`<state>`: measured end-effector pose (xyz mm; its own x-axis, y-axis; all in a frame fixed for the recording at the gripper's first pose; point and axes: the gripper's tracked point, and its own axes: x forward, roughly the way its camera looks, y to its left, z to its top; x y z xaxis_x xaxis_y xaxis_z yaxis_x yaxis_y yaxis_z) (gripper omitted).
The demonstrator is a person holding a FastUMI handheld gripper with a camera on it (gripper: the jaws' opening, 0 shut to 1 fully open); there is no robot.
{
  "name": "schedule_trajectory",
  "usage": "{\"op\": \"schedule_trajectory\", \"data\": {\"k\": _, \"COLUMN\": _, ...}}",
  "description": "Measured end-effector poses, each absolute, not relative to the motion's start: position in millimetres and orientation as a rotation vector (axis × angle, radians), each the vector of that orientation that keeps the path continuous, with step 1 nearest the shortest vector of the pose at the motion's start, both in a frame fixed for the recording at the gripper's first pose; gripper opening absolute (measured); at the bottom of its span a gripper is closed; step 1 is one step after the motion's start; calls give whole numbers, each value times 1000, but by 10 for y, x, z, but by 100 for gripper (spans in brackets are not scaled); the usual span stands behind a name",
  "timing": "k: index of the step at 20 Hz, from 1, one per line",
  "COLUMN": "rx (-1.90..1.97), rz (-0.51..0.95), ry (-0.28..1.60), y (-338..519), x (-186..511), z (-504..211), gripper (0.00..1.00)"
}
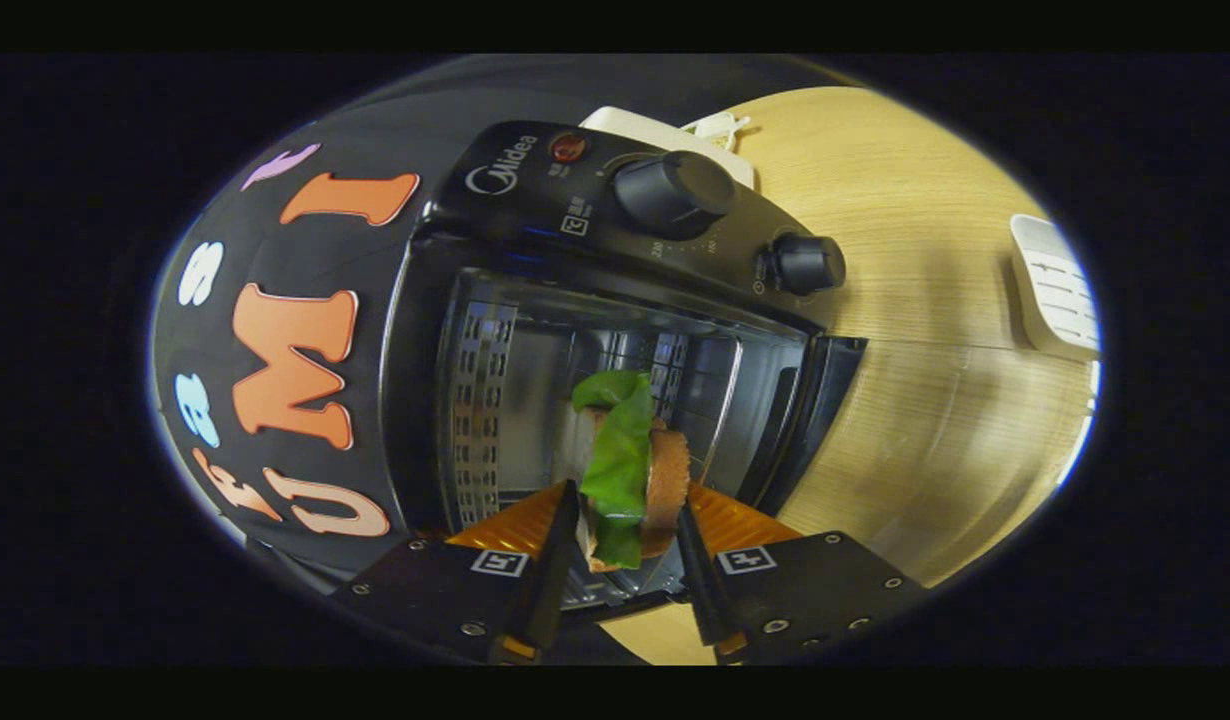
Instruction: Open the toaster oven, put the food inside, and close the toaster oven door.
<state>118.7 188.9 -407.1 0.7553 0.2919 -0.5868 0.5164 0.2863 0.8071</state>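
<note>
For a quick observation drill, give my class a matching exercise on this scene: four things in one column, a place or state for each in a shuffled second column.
Things:
1 sandwich
2 toaster oven
3 large knob
4 white device

Places or states:
A on the wooden table, apart from the oven
B held between the gripper's jaws
C door open
D on the control panel

Pairs: 1-B, 2-C, 3-D, 4-A
</note>
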Motion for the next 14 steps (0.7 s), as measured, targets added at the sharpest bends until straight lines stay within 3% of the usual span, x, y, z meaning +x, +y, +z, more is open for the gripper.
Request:
{"op": "schedule_trajectory", "data": {"k": 2, "rx": 1275, "rz": -193, "ry": 790, "y": 1878, "x": 1107, "z": -4164, "gripper": 63}}
{"op": "schedule_trajectory", "data": {"k": 3, "rx": 1273, "rz": -186, "ry": 790, "y": 1874, "x": 1070, "z": -4144, "gripper": 81}}
{"op": "schedule_trajectory", "data": {"k": 7, "rx": 1285, "rz": -171, "ry": 806, "y": 1910, "x": 983, "z": -4115, "gripper": 96}}
{"op": "schedule_trajectory", "data": {"k": 14, "rx": 1272, "rz": -83, "ry": 775, "y": 1898, "x": 617, "z": -3726, "gripper": 98}}
